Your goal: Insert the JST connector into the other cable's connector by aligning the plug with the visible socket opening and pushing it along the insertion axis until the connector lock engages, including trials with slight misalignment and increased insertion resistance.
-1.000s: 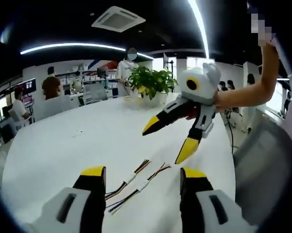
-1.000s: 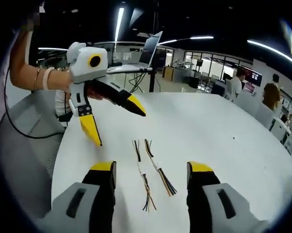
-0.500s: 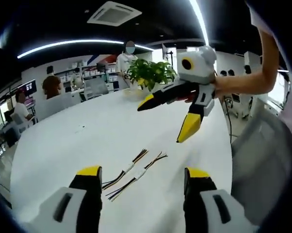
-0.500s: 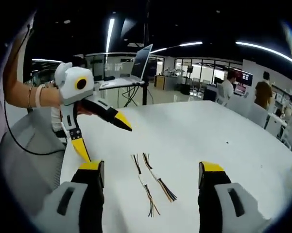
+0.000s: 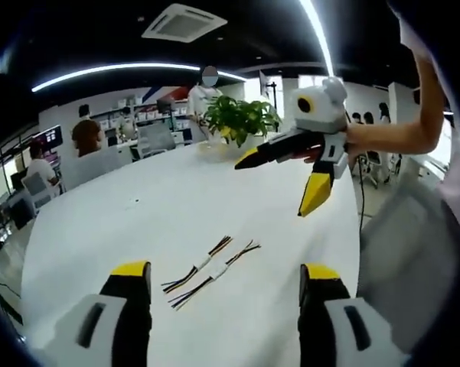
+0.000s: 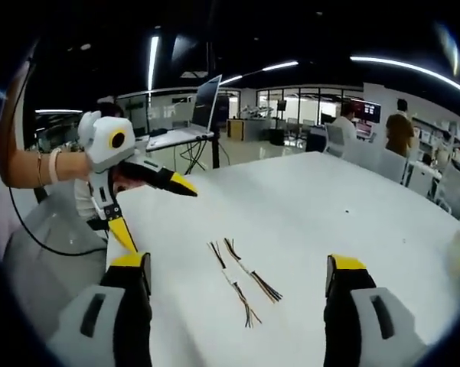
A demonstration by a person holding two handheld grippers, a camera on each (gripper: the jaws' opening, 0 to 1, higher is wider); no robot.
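Observation:
Two short cables lie side by side on the white table (image 5: 122,222), each with multicoloured wires and a white JST connector at its middle. The first cable (image 5: 205,263) and the second cable (image 5: 219,272) lie apart, a little ahead of my left gripper (image 5: 223,271), whose yellow-tipped jaws stand wide open with nothing in them. My right gripper (image 5: 279,183) hovers open above the table's right side, held by a hand. In the right gripper view the same cables (image 6: 230,278) (image 6: 249,271) lie ahead of the open right gripper (image 6: 237,262), and the left gripper (image 6: 154,212) hangs open over the table's left edge.
A potted plant (image 5: 239,122) stands at the table's far end. A laptop on a stand (image 6: 190,116) rises beyond the table's left edge. A grey chair (image 5: 413,252) sits beside the table. Several people sit or stand at desks in the background.
Both views have drawn back from the cables, and each gripper's jaws stand wider apart. The cables have not moved on the table.

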